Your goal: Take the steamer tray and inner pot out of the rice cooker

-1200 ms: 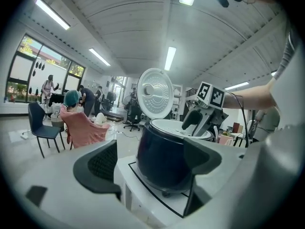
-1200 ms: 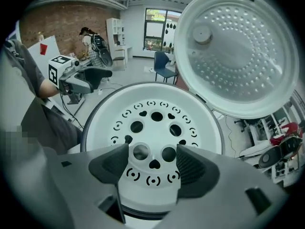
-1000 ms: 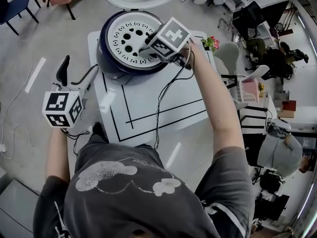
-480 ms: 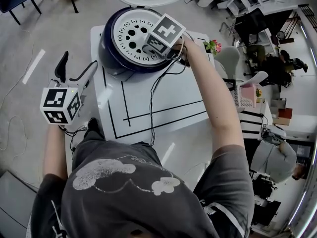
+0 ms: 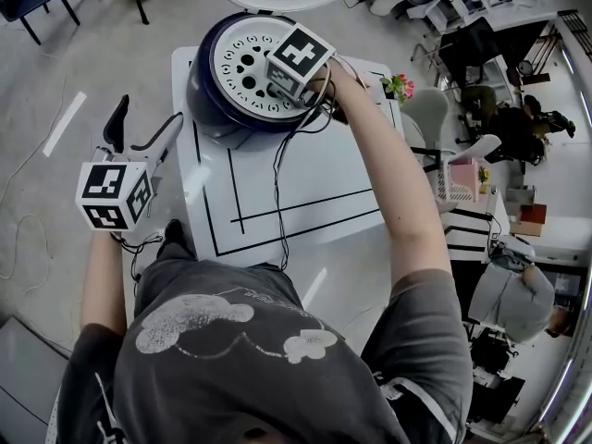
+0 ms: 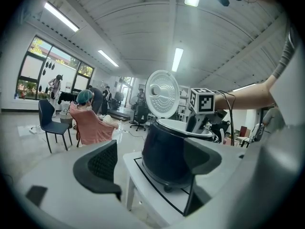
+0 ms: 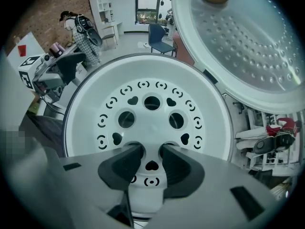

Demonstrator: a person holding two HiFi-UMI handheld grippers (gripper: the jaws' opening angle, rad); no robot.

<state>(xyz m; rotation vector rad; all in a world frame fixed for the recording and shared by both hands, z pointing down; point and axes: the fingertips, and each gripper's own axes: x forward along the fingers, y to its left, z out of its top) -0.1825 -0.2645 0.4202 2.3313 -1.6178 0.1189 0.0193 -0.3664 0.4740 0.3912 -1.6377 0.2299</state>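
The jaws of the right gripper point(image 7: 151, 150) are pointing straight down into the rice cooker point(image 5: 208, 109) and have just been closing. They are now standing narrow, each tip sitting in one of two neighbouring round holes of the steamer tray point(image 7: 209, 128). The pads appear to be pressing on the strip of tray between those holes, where a heart-shaped cut-out is showing. The tray is lying level in the cooker's mouth, below the raised lid point(image 7: 238, 46). The inner pot, presumably beneath it, is not showing. The cooker is standing at the far end of the white table point(image 5: 305, 183). The left gripper point(image 6: 150, 144) is hovering off the table's left edge, jaws wide and empty, aiming at the cooker's side. Judgement: the grasp on the tray is being completed, so a straight upward lift is becoming possible.
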